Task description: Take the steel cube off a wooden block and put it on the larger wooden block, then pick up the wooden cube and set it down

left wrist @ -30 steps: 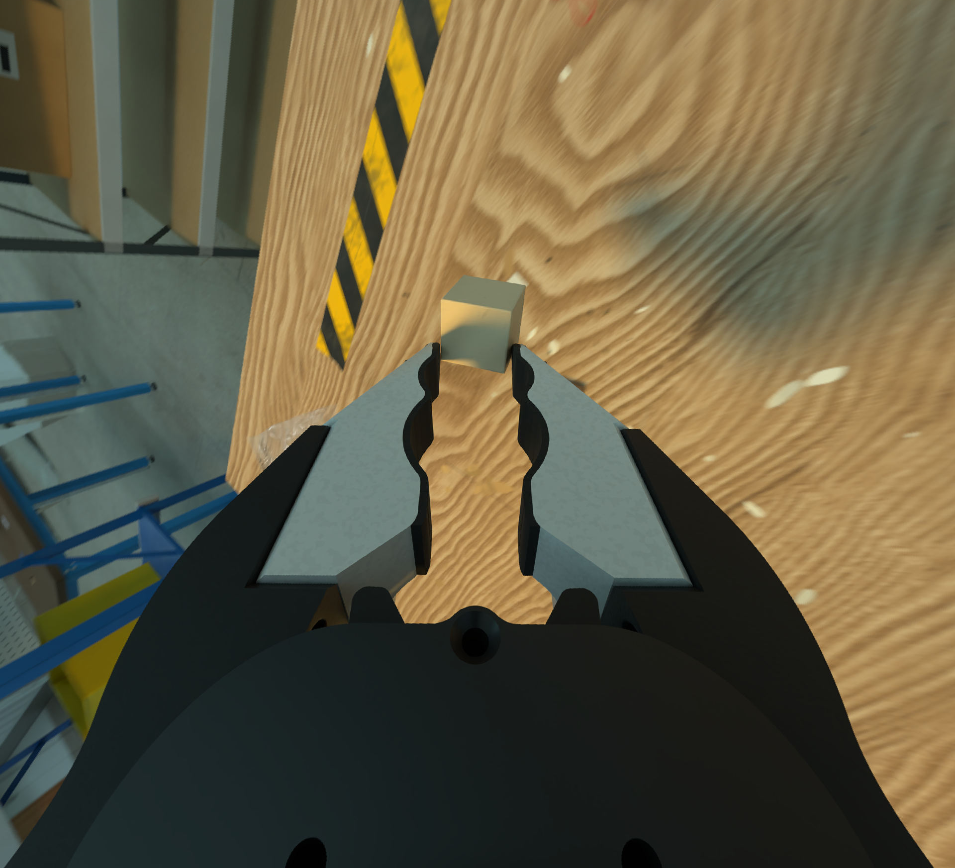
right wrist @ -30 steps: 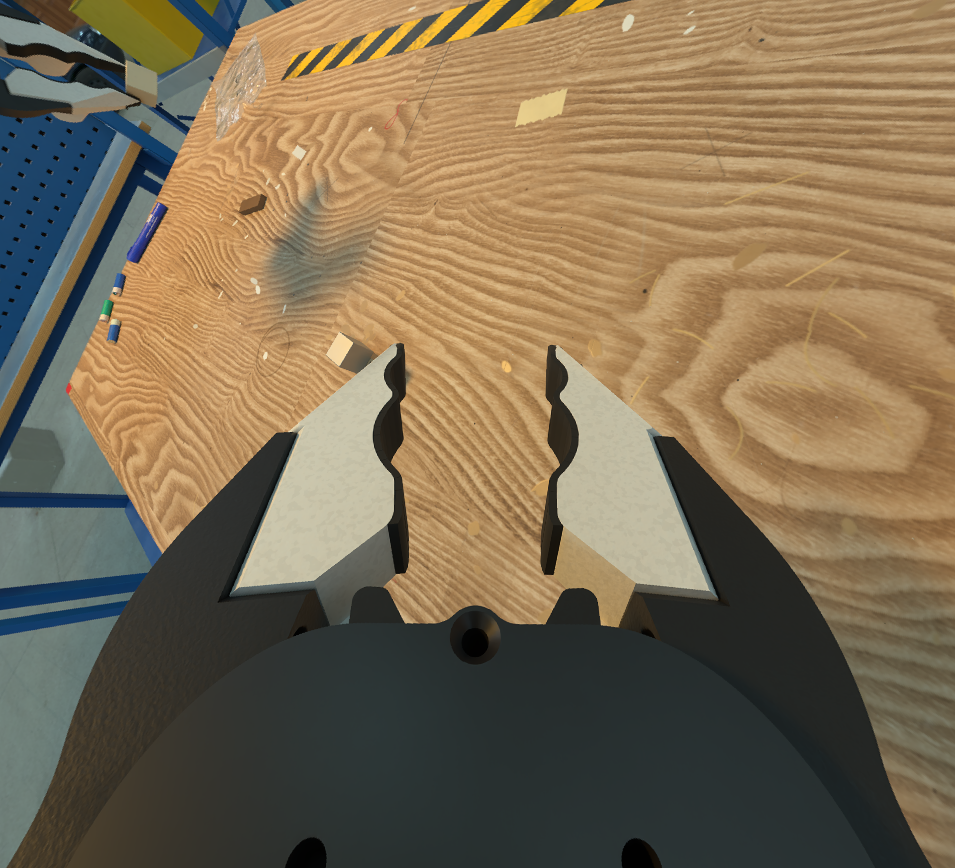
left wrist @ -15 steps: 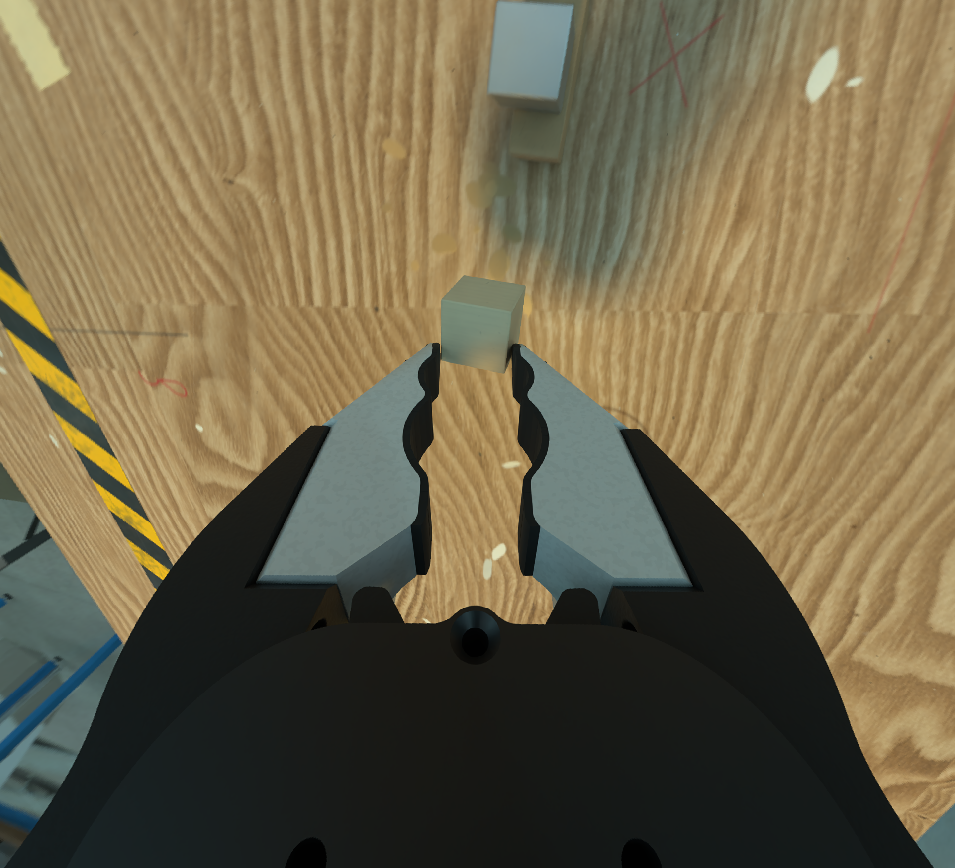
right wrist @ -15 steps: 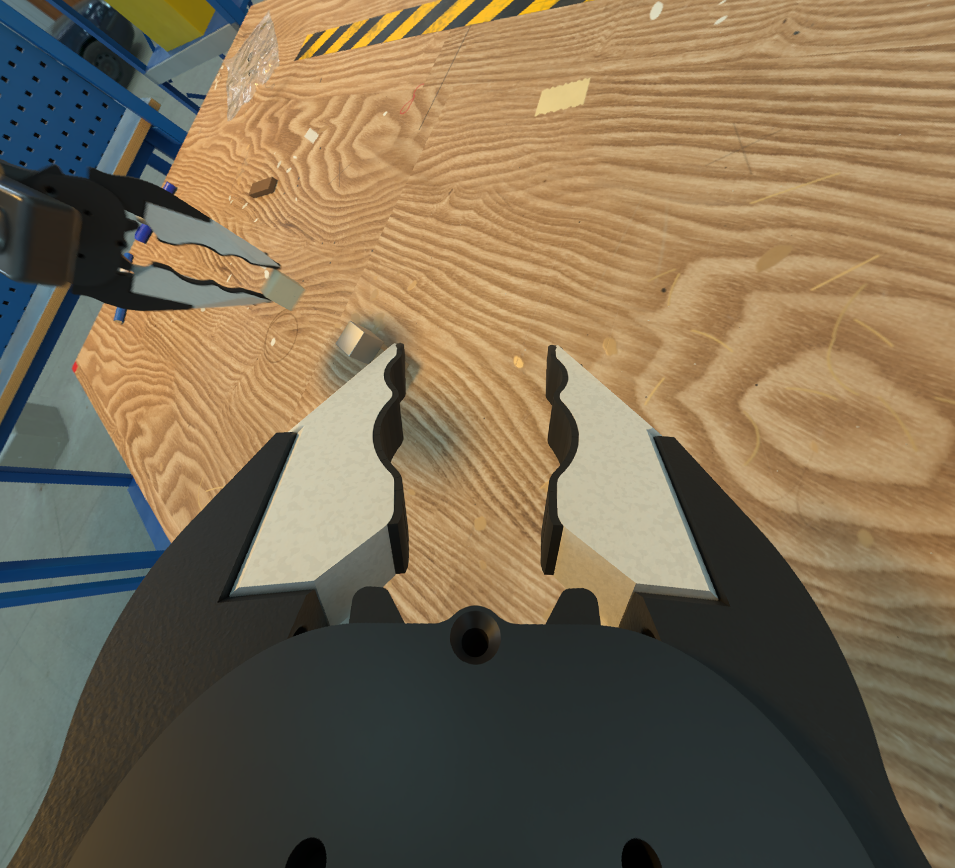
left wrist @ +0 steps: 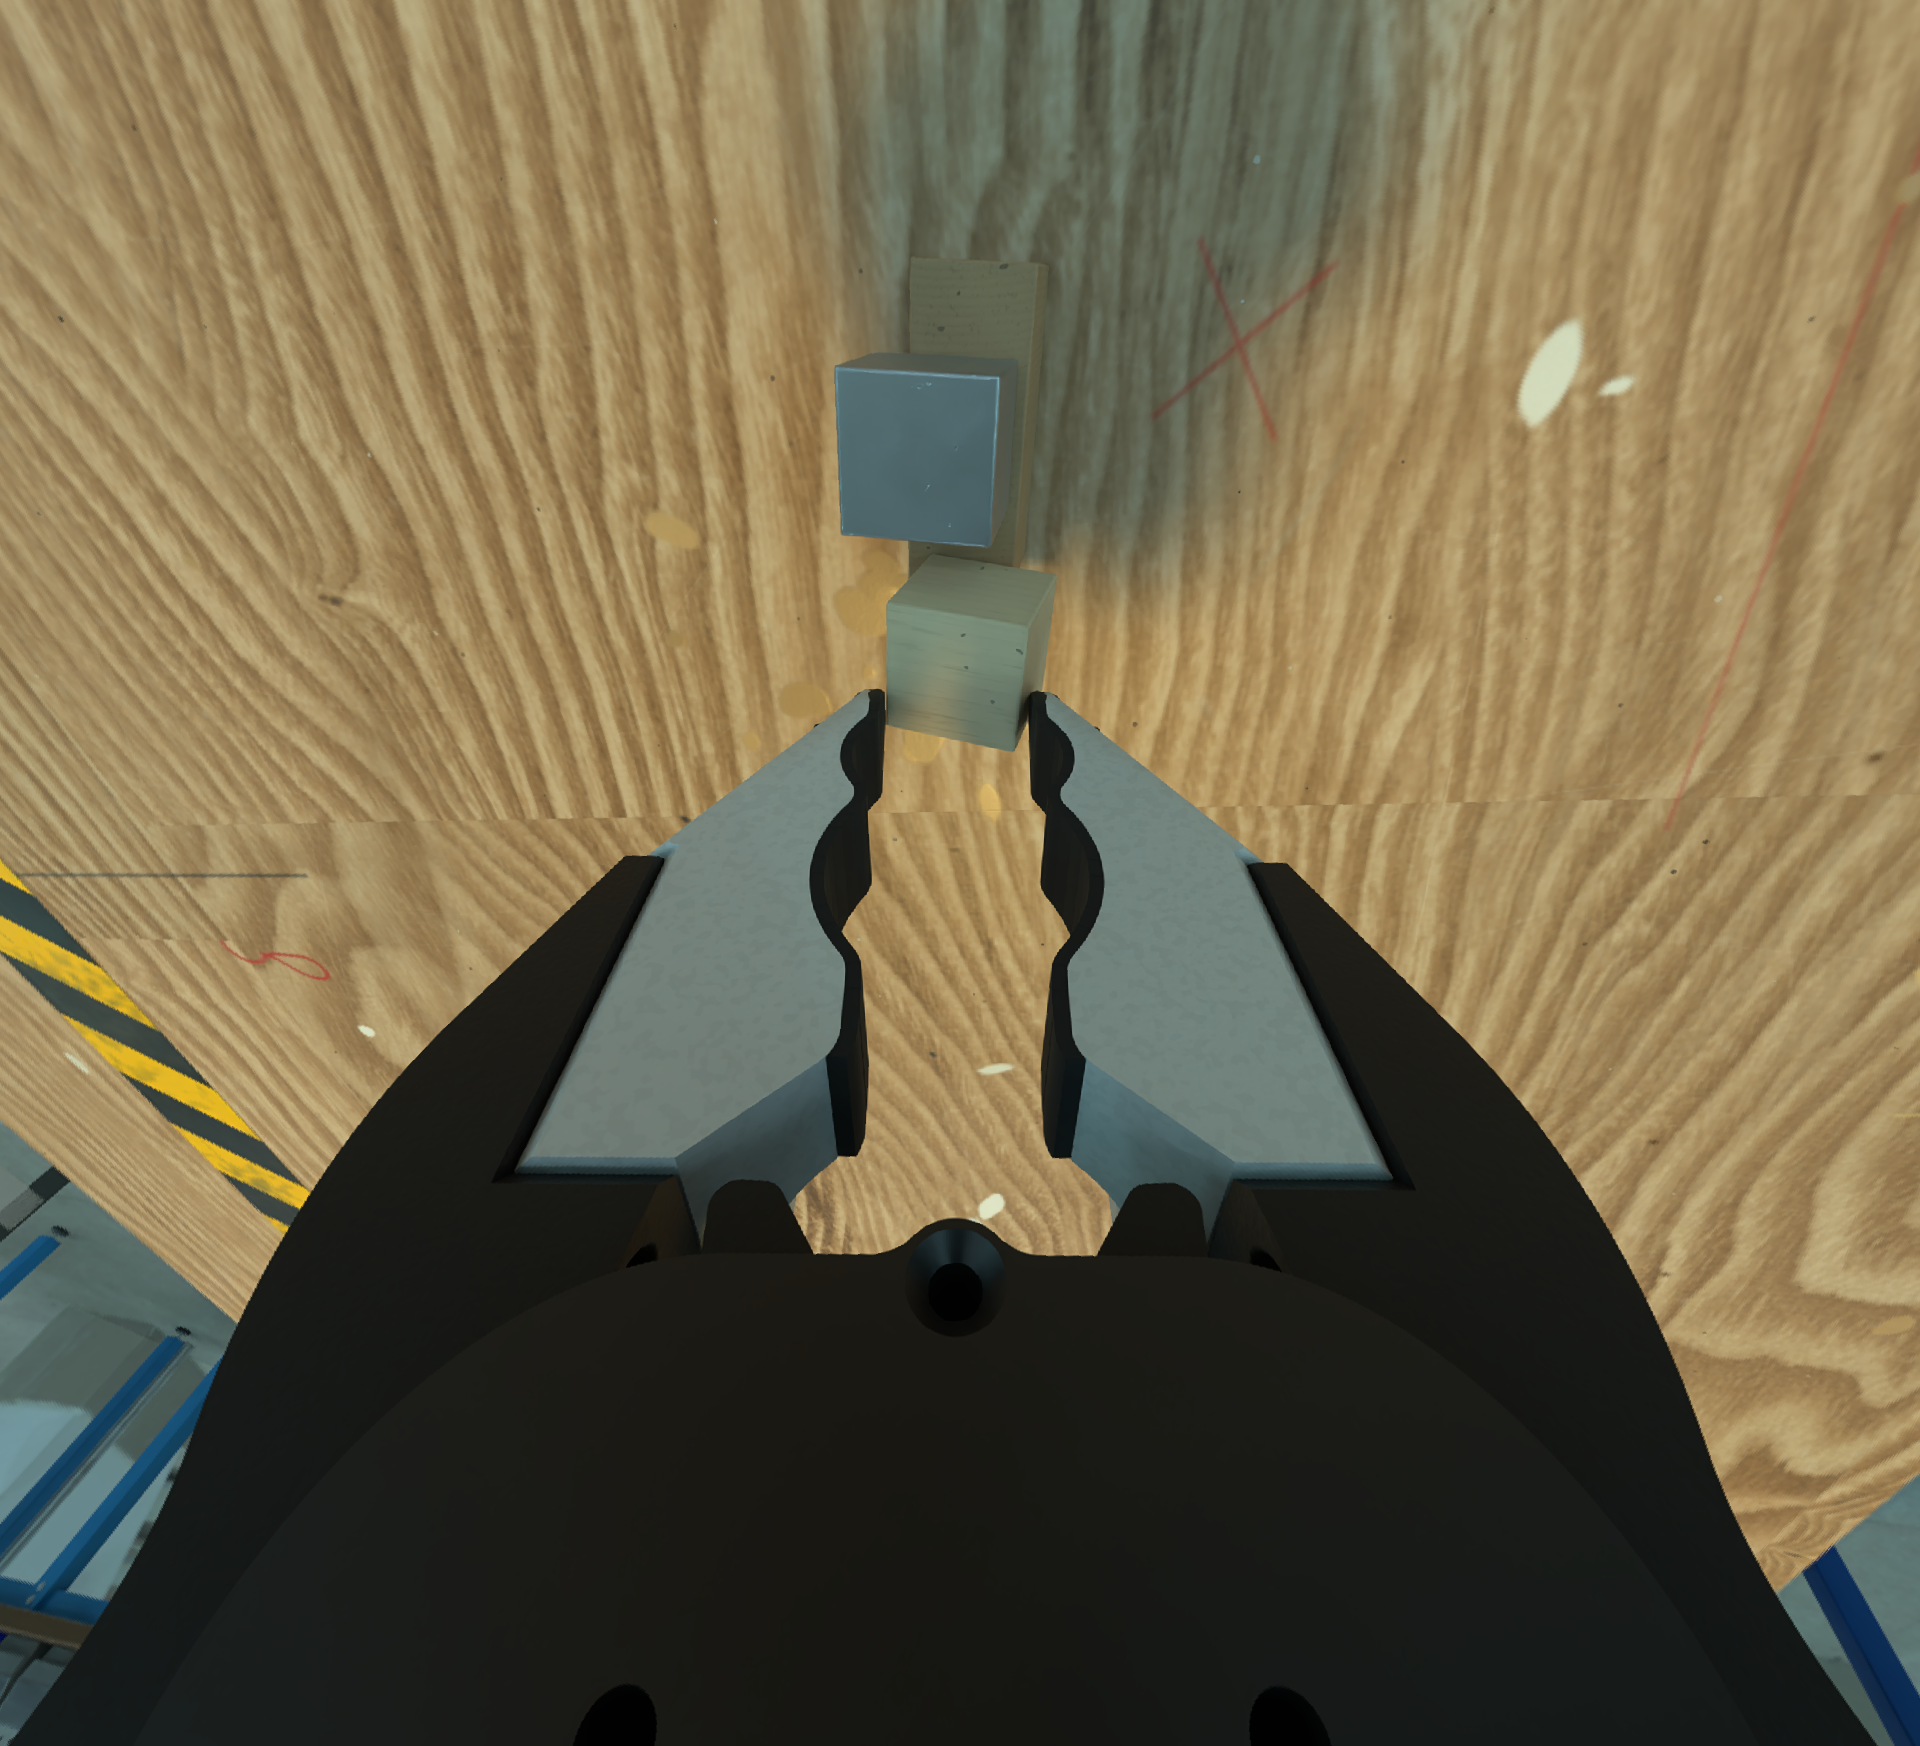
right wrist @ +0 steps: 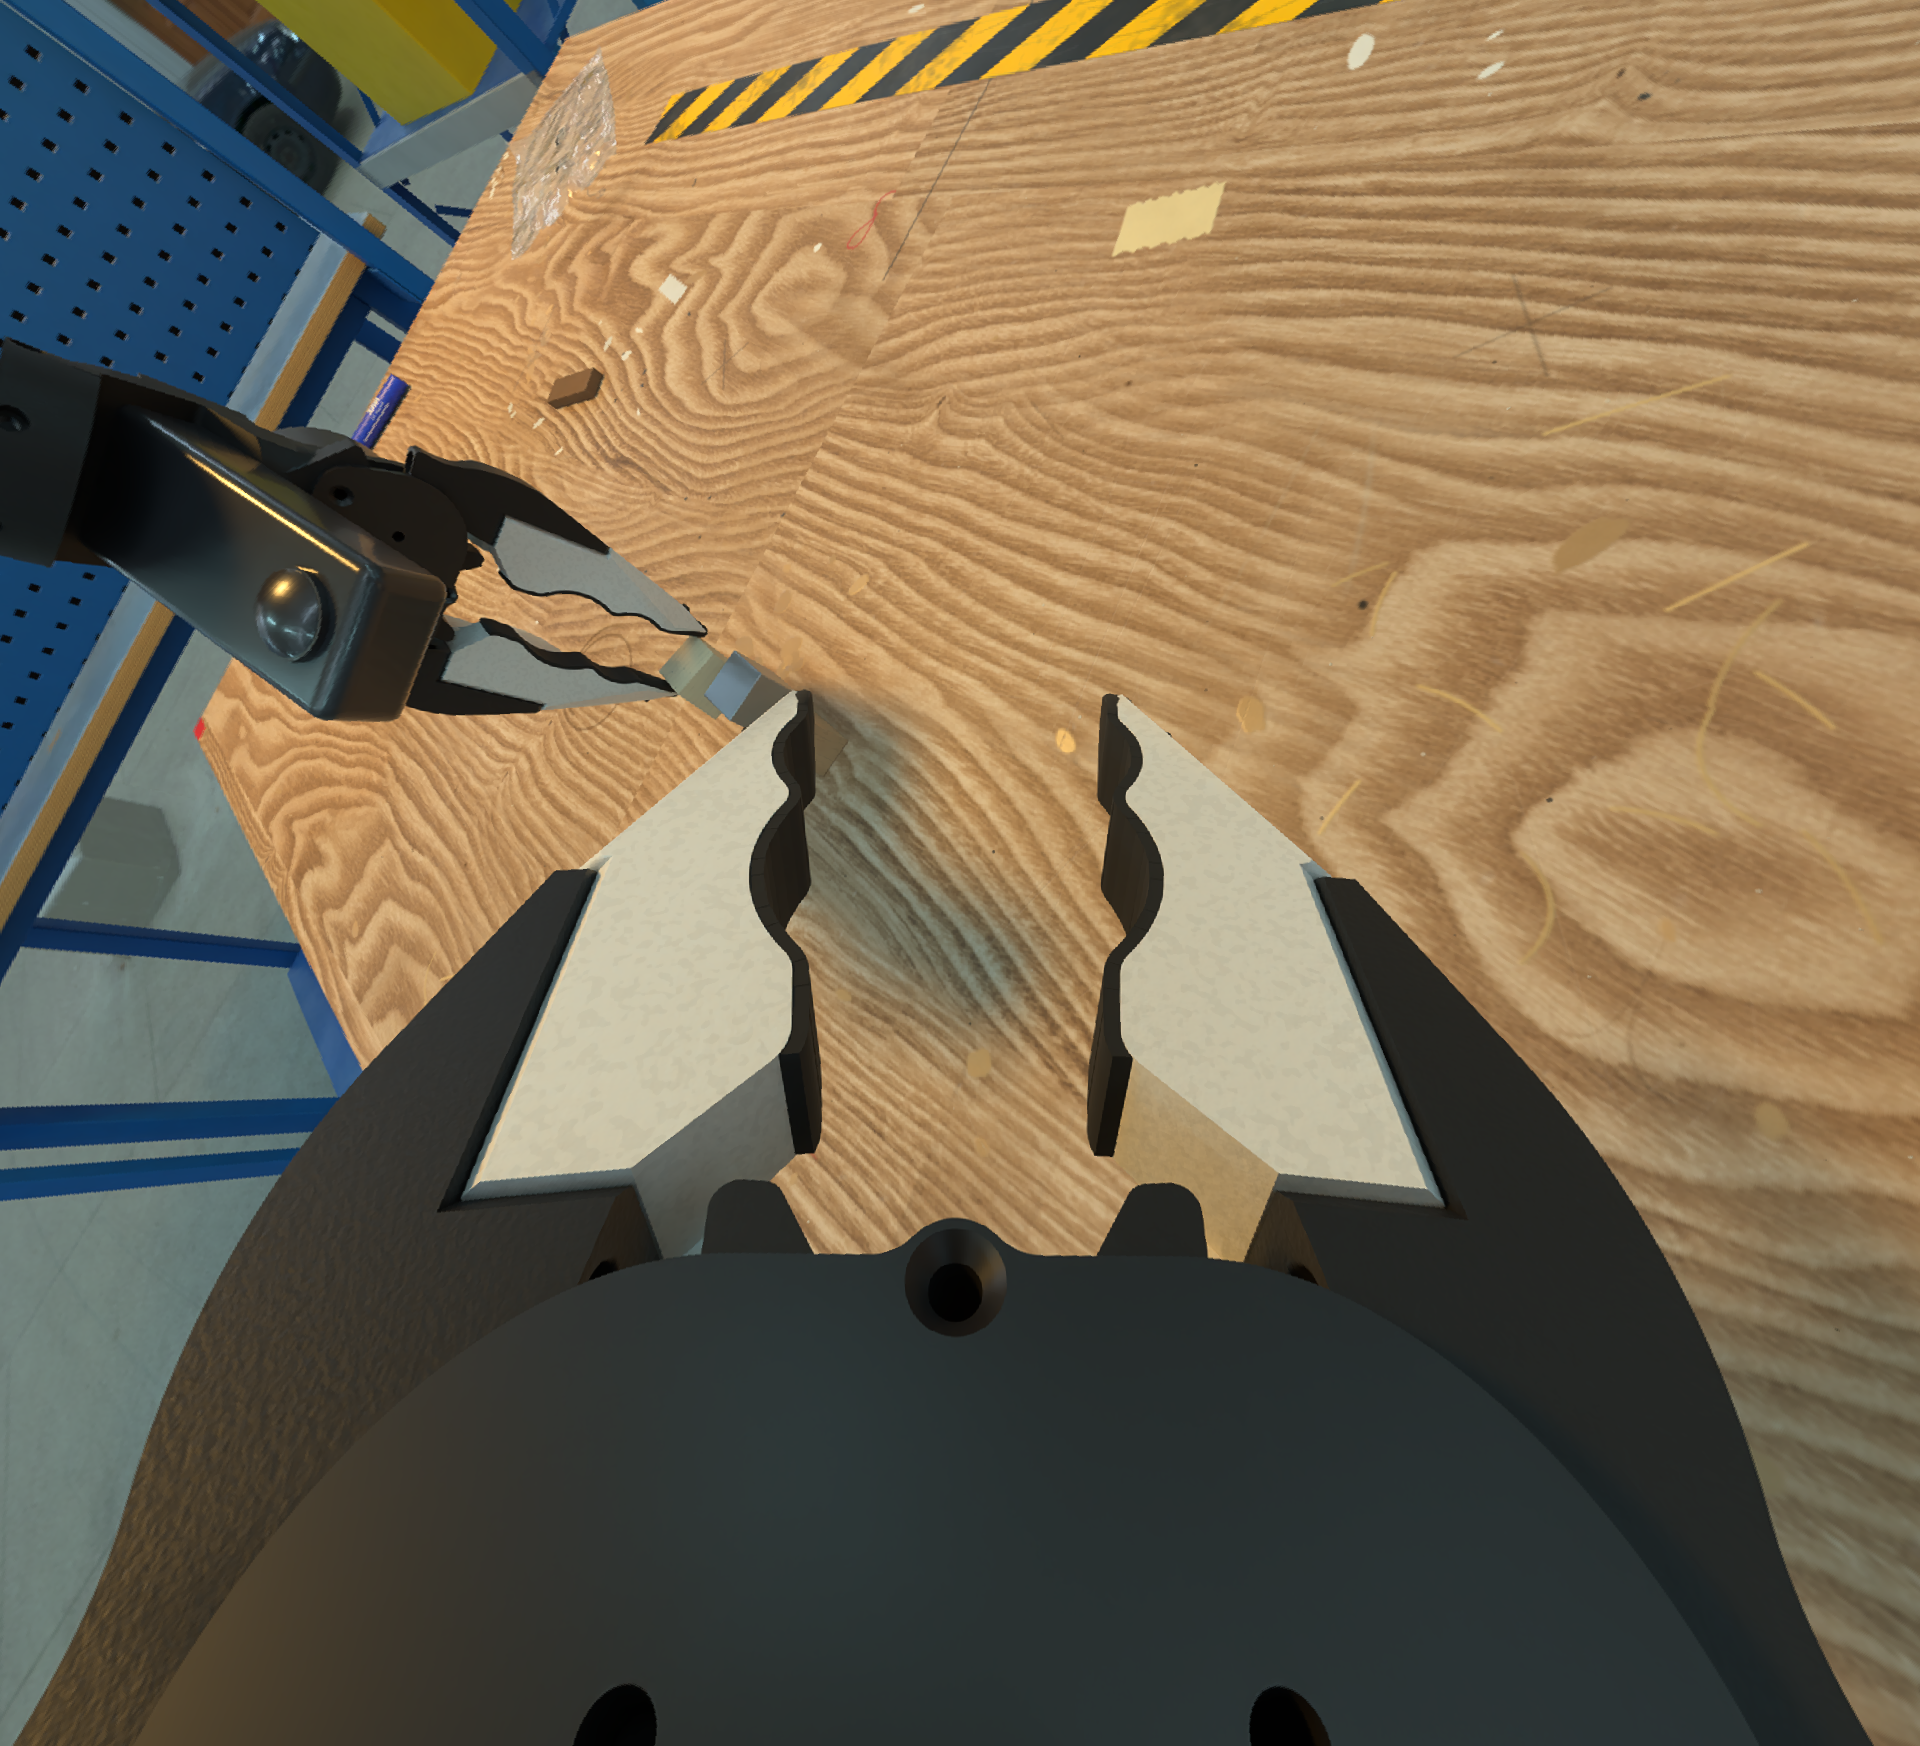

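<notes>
**benchrat:** Two grippers in play. The left gripper has its tips clamped on the wooden cube, carried above the table. Just past it the steel cube sits on the larger wooden block, toward that block's near-left part. The right gripper hangs nearby, jaws apart, holding nothing.

**plywoodpete:** So that first step looks done?

**benchrat:** I'd say so — only the set-down is left. My worry is how near the held cube is to the steel one. Coming down at this spot could clip it and nudge it off the block. Only the tips grip it, so a bump could twist it loose.
</notes>
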You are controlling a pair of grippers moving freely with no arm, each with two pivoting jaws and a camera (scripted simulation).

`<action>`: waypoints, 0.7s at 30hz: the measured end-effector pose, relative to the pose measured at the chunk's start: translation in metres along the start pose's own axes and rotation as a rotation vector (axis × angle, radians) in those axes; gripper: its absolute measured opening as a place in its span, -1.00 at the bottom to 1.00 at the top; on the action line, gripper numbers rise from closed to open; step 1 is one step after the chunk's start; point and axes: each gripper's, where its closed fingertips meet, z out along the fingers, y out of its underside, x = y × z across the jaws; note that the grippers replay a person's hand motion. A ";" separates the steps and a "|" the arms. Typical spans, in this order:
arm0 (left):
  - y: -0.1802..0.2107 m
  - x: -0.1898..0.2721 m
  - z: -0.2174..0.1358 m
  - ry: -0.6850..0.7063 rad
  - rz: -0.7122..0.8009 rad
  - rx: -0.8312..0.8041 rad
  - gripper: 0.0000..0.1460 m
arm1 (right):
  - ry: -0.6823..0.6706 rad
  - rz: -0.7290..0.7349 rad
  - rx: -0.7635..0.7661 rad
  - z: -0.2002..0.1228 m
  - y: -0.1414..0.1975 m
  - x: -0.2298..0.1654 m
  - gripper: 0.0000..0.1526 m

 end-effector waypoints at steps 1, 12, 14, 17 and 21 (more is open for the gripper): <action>-0.001 0.000 0.000 0.001 0.002 0.002 -0.62 | -0.001 0.000 0.001 0.000 0.000 0.000 -0.28; -0.002 -0.003 0.003 -0.005 0.002 0.002 -0.63 | -0.003 0.005 0.004 -0.001 -0.001 0.002 -0.28; -0.002 -0.004 0.003 -0.007 0.003 0.002 -0.63 | -0.003 0.002 -0.004 0.000 0.000 0.002 -0.28; -0.002 -0.005 0.003 -0.010 0.011 -0.005 -0.63 | -0.001 0.000 -0.012 0.001 0.001 0.002 -0.28; -0.003 -0.006 0.004 -0.015 0.019 -0.009 -0.63 | -0.002 0.004 -0.010 0.000 0.001 0.002 -0.28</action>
